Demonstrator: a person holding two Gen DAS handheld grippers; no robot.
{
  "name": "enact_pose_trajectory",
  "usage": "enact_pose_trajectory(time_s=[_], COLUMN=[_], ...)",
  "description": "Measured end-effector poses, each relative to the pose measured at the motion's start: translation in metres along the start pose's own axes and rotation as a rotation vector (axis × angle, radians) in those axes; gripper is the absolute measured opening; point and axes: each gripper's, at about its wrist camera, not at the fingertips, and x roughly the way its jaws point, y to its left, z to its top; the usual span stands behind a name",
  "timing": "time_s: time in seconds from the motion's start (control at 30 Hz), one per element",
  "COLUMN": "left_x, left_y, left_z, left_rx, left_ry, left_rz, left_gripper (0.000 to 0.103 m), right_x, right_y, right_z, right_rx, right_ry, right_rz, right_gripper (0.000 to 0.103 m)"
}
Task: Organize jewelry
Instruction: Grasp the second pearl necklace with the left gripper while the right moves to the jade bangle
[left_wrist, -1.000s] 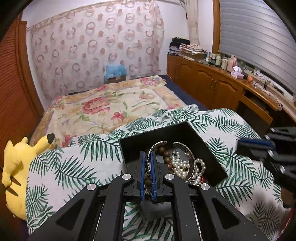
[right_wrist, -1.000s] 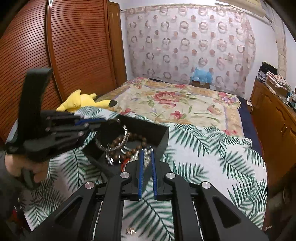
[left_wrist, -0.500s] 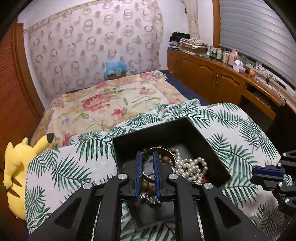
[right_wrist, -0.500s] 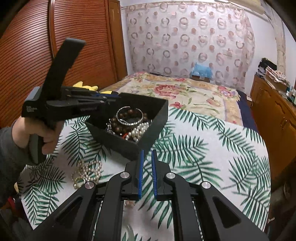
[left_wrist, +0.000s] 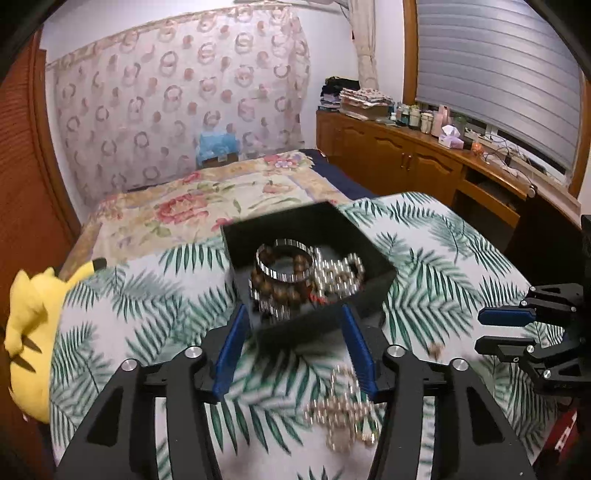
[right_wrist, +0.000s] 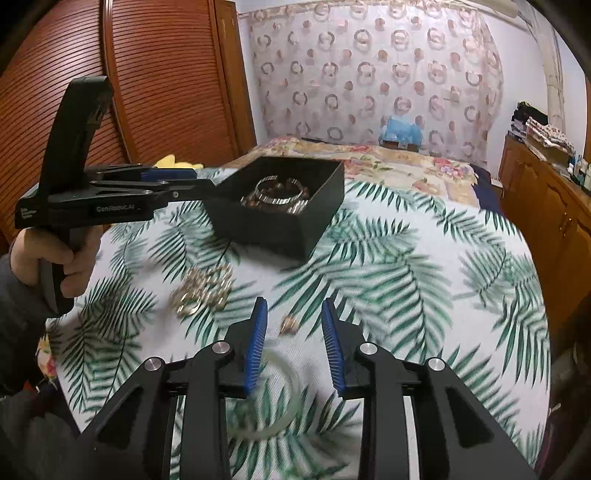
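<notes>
Bedroom, floral bedspread (left_wrist: 207, 199), patterned curtain (right_wrist: 376, 70), wooden wardrobe doors (right_wrist: 155, 74), cabinets (left_wrist: 399, 162), shuttered window (left_wrist: 495, 66)

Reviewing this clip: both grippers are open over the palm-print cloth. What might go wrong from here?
The black box is already piled high, so added pieces may spill or tangle. The small gold piece ahead of the right gripper is tiny and may slip. The pale bangle beneath it blends into the cloth and may be missed.

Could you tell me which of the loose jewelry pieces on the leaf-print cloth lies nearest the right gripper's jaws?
The pale translucent bangle, a plain ring right under the open right gripper. The small gold piece lies just beyond, and the pearl strand sits further left.
</notes>
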Motion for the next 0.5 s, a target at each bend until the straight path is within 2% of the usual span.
enact_pose_trajectory(time_s=[0.17, 0.37, 0.43, 0.5], left_x=[-0.004, -0.012, -0.012, -0.011], left_y=[0.003, 0.004, 0.004, 0.003], left_z=[-0.027, -0.056, -0.061, -0.066], left_rx=[-0.018, -0.039, -0.043, -0.045], left_ry=[0.037, 0.081, 0.093, 0.105], left_rz=[-0.008, -0.029, -0.037, -0.045], left_gripper=[0.055, 0.054, 0.05, 0.04], right_x=[-0.003, -0.001, 0.0, 0.002], right_y=[0.012, 0.019, 0.02, 0.021], right_z=[-0.021, -0.037, -0.039, -0.043], right_rx=[-0.001, -0.01, -0.013, -0.013], right_ry=[0.022, 0.054, 0.063, 0.075], right_rz=[-0.017, -0.057, -0.065, -0.073], right_gripper=[0.04, 0.041, 0.041, 0.041])
